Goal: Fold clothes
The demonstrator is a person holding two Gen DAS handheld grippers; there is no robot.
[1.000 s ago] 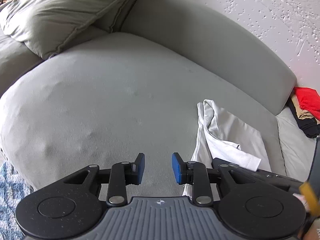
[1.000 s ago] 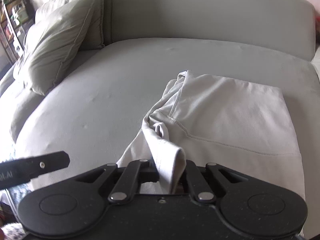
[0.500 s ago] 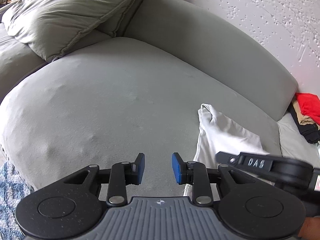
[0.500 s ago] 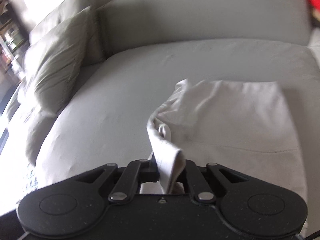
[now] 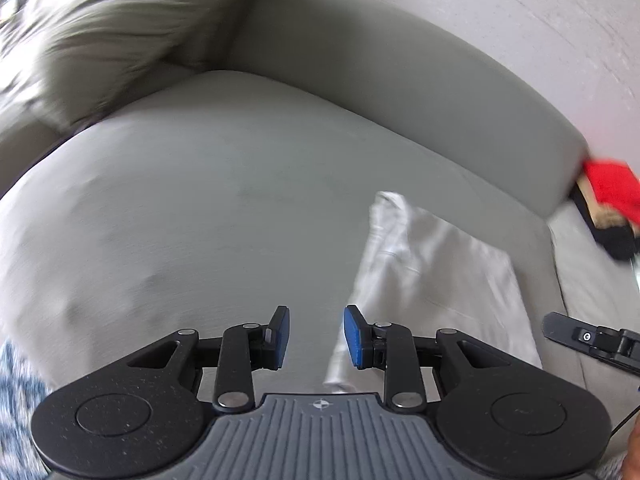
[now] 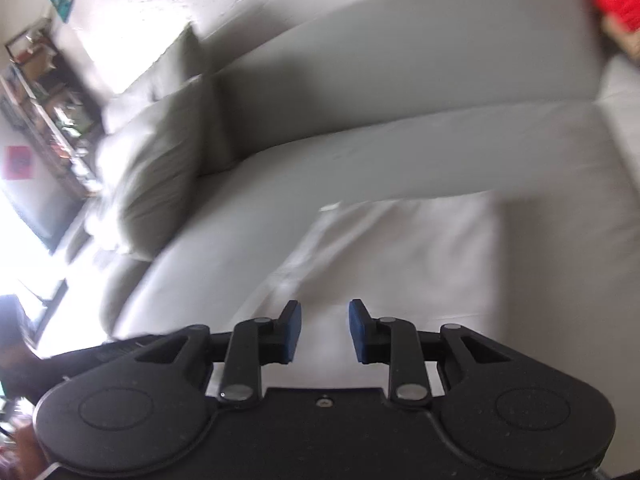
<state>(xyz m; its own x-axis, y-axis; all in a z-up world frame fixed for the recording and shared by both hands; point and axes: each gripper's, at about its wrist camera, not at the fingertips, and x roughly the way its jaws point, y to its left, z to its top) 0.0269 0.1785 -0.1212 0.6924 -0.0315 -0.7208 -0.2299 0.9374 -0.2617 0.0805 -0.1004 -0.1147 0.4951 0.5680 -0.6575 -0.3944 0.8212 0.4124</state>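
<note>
A white folded garment (image 5: 436,276) lies flat on the grey sofa seat (image 5: 208,216), to the right of my left gripper (image 5: 316,336). That gripper stands open with nothing between its blue pads, hovering above the seat near the garment's left edge. In the right wrist view the same white garment (image 6: 404,256) lies spread just ahead of my right gripper (image 6: 325,330), which is open and empty above the garment's near edge. Both views are motion-blurred.
A grey cushion (image 5: 104,40) leans at the sofa's back left. A stack of clothes with a red piece on top (image 5: 612,192) sits at the far right by the backrest (image 5: 400,80). A shelf (image 6: 44,92) stands at the left wall.
My right gripper has let go of the white garment's edge and opened; the cloth now lies flat. Both cameras have swung, and the right gripper has pulled back to the right.
</note>
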